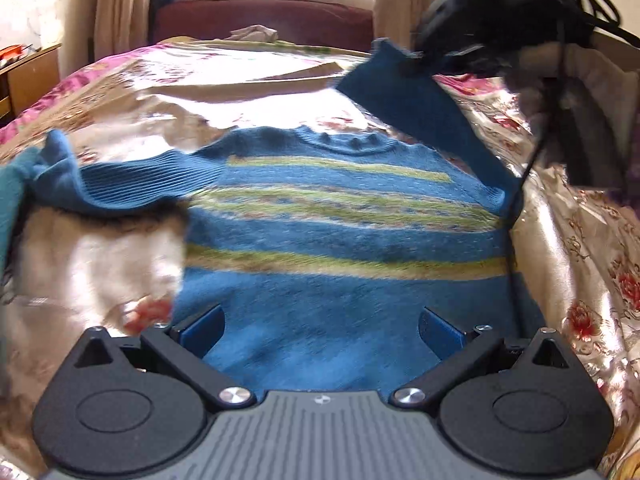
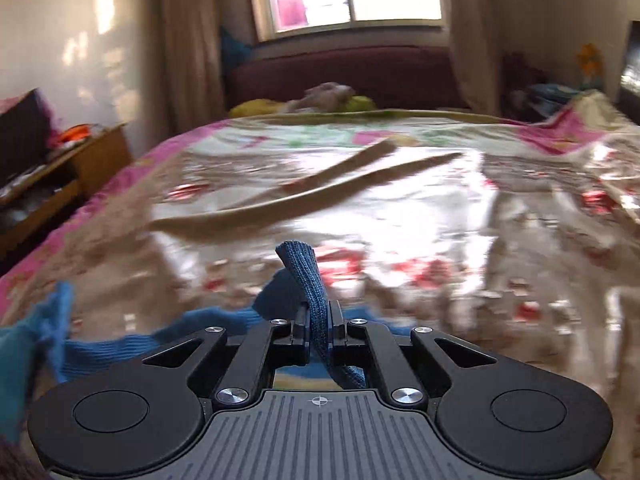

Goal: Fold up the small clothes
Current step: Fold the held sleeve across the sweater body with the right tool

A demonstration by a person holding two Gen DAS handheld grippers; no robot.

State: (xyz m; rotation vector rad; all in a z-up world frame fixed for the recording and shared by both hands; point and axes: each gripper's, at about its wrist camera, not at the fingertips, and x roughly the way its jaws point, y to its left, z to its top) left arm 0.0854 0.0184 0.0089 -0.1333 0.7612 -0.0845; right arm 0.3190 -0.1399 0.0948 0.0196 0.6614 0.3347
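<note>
Folding the right sleeve point(image 1: 416, 108) across the striped sweater point(image 1: 340, 240) on the bed point(image 1: 580, 240).
My right tongs point(image 2: 319, 330) clamp the cuff point(image 2: 310, 280); left tongs point(image 1: 322, 332) stand apart above the hem, so I should carry it low and lay it flat.

The sweater point(image 1: 340, 224) is fuzzy knitted wool, its sleeve point(image 2: 308, 284) ribbed and matt. The bedspread point(image 1: 580, 240) under it is glossy satin-like cloth that shines in the sun. Both grippers, the left gripper point(image 1: 320, 332) and the right gripper point(image 2: 319, 334), are matt black plastic with bright metal screws and a ridged grey base. The cabinet point(image 2: 80, 168) by the bed's left edge looks like smooth wood.
</note>
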